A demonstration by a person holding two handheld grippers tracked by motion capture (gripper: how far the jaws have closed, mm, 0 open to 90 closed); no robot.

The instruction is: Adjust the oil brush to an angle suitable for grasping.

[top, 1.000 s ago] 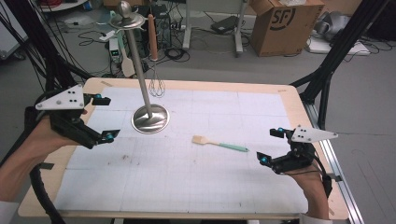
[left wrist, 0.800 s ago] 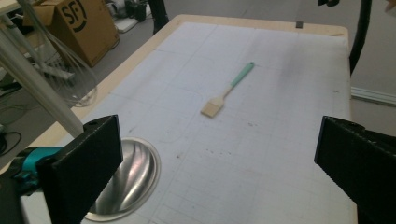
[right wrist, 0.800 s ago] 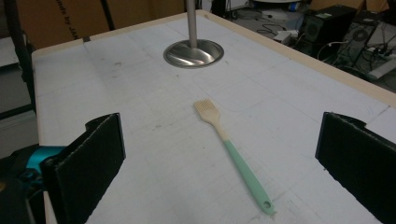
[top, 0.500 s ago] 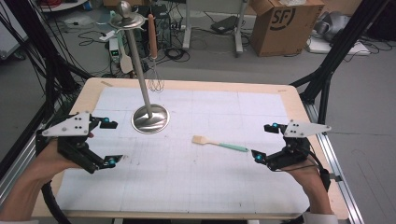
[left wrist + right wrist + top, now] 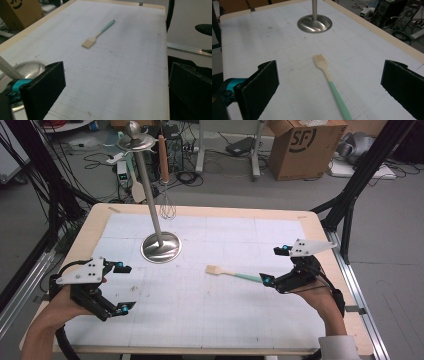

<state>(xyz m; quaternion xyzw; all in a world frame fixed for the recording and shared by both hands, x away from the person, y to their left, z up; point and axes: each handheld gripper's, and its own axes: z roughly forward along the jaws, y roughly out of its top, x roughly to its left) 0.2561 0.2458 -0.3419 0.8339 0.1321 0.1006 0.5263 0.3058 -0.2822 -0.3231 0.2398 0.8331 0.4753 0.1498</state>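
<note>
Movement on both sides over this last second — I watch the left gripper [image 5: 120, 288] drop back from beside the stand toward the near left corner of the desk [image 5: 210, 340], well away from the steel base. It hangs there with its jaws spread wide, nothing between them. The right gripper [image 5: 274, 266] does the opposite: it creeps inward from the right edge, and its lower fingertip now sits just at the teal end of the brush [image 5: 233, 273], where a second ago there was clear paper between them.

Brush itself has not stirred — it lies flat on the white grid sheet, right of centre, pale bristle head pointing toward the utensil stand [image 5: 160, 246], teal handle pointing at my right hand. In the right gripper view the brush [image 5: 331, 86] runs straight up the middle between the two black pads, which stand far apart; the handle end is low in the frame, so I judge the jaws are lined up along it but not yet around it.

My read: the left hand is clearing out, the right is taking this pick. Next it needs a little more advance and a drop to the sheet before closing — the handle is thin and lies flat, so a high close would miss it.
</note>
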